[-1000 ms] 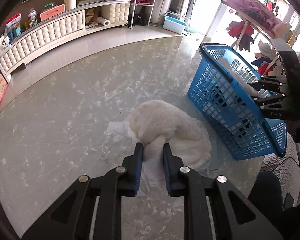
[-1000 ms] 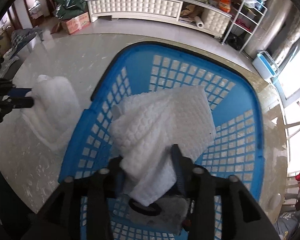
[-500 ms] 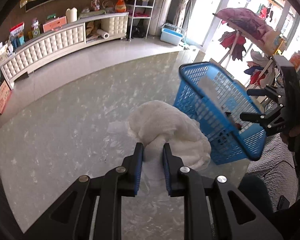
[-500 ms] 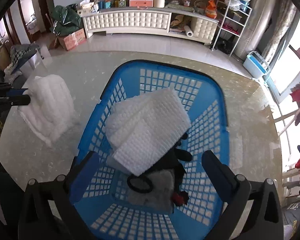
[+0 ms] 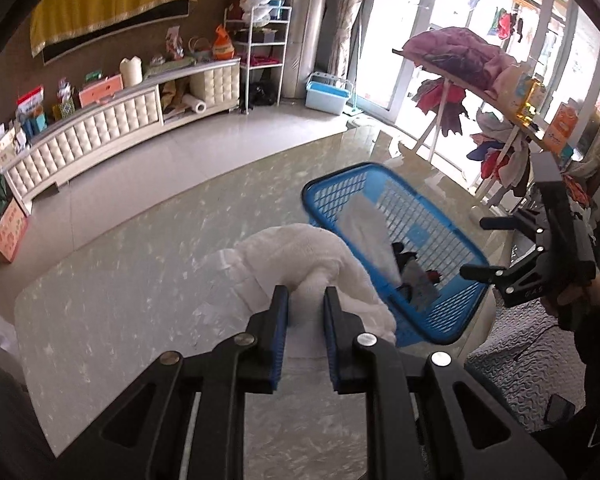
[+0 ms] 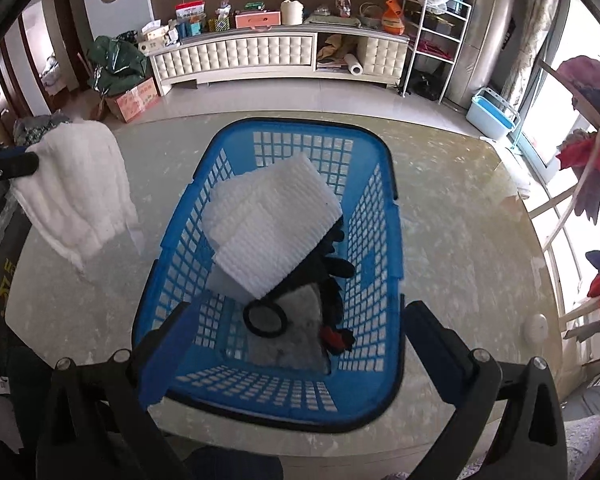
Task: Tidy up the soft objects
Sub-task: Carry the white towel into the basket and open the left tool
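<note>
Towel [image 5: 300, 256], soft, light and droopy, hangs pinched in our left gripper [image 5: 306, 304]; right gripper [image 6: 296, 344] gapes empty over basket [image 6: 388, 216] at twelve o'clock.

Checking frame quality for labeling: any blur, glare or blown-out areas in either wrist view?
Left wrist: basket and towel motion-blurred, windows blown out, fisheye bend at the edges. Right wrist: basket sharp, window overexposed on the right, sheen on the table.
</note>
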A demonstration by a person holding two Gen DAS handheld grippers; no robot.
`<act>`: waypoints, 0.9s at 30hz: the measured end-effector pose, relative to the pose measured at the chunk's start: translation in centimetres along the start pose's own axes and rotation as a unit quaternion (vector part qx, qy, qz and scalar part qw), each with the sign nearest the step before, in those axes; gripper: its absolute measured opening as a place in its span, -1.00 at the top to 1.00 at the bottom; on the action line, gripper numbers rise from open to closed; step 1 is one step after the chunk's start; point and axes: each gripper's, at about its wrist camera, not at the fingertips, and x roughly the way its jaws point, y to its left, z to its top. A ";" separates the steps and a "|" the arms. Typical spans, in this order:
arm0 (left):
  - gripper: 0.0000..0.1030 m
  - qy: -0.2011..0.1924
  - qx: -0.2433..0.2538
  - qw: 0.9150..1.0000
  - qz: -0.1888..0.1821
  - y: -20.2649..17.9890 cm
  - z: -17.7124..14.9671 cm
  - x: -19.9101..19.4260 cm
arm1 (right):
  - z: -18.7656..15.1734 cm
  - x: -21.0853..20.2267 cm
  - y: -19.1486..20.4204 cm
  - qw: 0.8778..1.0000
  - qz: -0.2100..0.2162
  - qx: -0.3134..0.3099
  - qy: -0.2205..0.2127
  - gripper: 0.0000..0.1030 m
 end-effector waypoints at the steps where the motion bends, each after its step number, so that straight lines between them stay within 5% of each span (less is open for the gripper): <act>1: 0.72 -0.004 0.005 1.000 0.000 -0.5 0.3 -0.3 | -0.1 -0.1 -0.1 1.000 0.000 0.002 -0.001 -1.00; 13: 0.73 -0.004 0.047 0.999 -0.021 -5.7 3.0 0.6 | -1.1 -0.6 -1.7 1.000 0.011 0.023 -0.015 -1.00; 27: 0.73 0.040 0.104 0.992 -0.064 -11.7 4.5 7.8 | -2.1 0.5 -3.7 0.999 0.024 0.045 -0.013 -1.00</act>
